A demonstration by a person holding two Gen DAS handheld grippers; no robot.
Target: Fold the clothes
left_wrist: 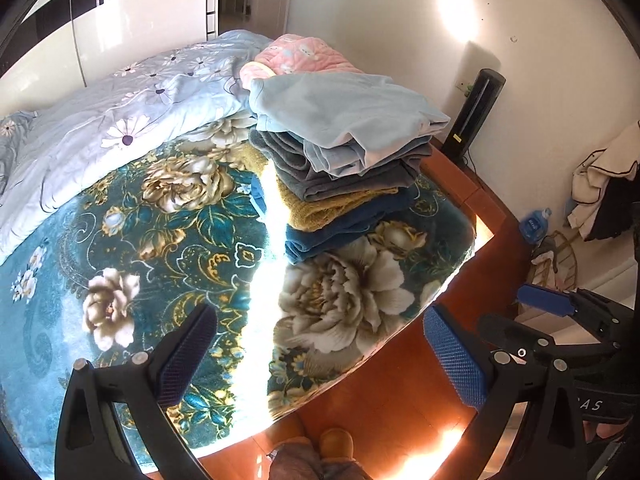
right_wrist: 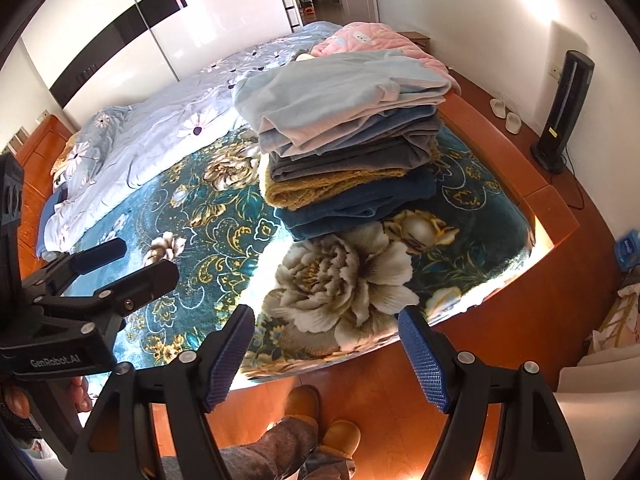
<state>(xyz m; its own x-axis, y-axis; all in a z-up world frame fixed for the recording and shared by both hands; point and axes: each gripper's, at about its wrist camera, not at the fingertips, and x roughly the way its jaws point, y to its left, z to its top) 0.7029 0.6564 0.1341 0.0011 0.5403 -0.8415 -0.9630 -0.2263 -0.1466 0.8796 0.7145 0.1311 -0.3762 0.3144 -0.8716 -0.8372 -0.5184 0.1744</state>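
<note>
A stack of folded clothes (right_wrist: 344, 148) sits on the bed in the upper centre of both views, near the bed's far right corner. From top to bottom it shows a pale blue garment (left_wrist: 340, 112), a grey piece (left_wrist: 344, 176), a mustard-yellow one (left_wrist: 320, 206) and a dark teal one (left_wrist: 340, 232) touching the blanket. Behind the stack lies a pink quilted item (left_wrist: 300, 54).

The bed is covered by a teal floral blanket (right_wrist: 224, 232), with a light blue flowered duvet (left_wrist: 120, 120) bunched along the upper left of the frame. A bright strip of sunlight crosses the blanket in the middle.

The left gripper (left_wrist: 320, 364) hangs over the blanket's near edge at the bottom of its view, fingers (left_wrist: 188, 360) wide apart and holding nothing. The right gripper (right_wrist: 326, 356) is also at the bottom of its frame, fingers (right_wrist: 424, 360) spread apart, empty, above the bed's wooden frame (right_wrist: 556, 216).

Brown slippers (right_wrist: 340, 436) stand on the orange floor at bottom centre. A black tower fan (right_wrist: 564, 108) stands at the right by the white wall.
</note>
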